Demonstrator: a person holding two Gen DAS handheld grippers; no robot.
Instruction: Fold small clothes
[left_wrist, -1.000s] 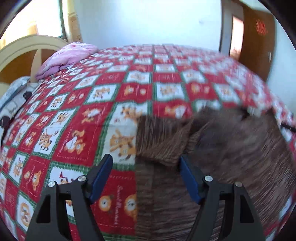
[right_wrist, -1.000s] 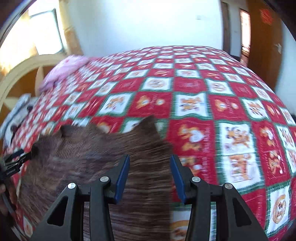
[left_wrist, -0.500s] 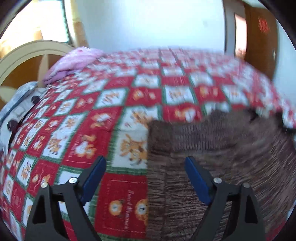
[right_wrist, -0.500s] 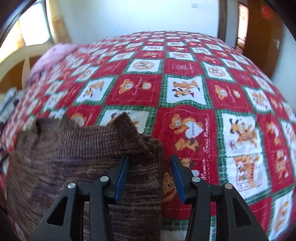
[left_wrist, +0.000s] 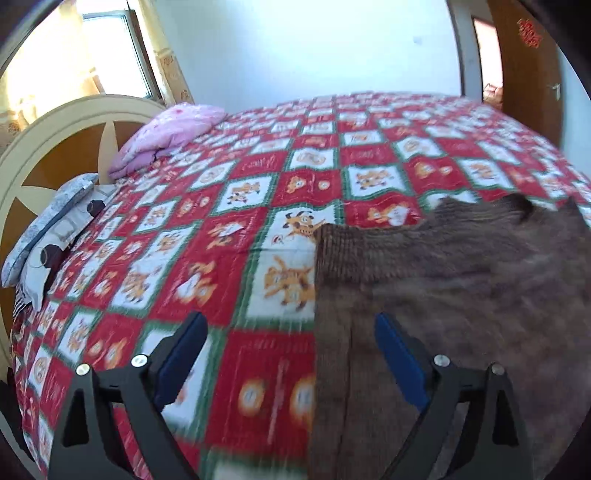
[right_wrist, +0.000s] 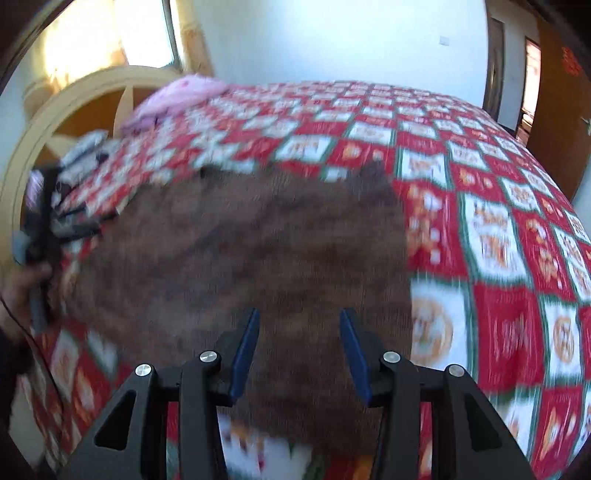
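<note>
A brown knitted sweater lies flat on the red, white and green checked bedspread. My left gripper hovers over the sweater's left edge; its jaws are opening, and nothing is pinched between them. In the right wrist view the sweater fills the middle, blurred by motion. My right gripper hangs above the sweater's near part, its blue pads about half apart and pressing on nothing. At that view's left edge a person's hand holds the other gripper's handle.
A pink folded quilt and grey-white pillows lie by the cream and wood headboard on the left. A wooden door stands at the back right. Bare bedspread stretches behind and to the left of the sweater.
The left jaws have spread wider and let go of the folded sweater flap, which now lies flat. The right gripper has swung from the sweater's right edge to over its middle.
</note>
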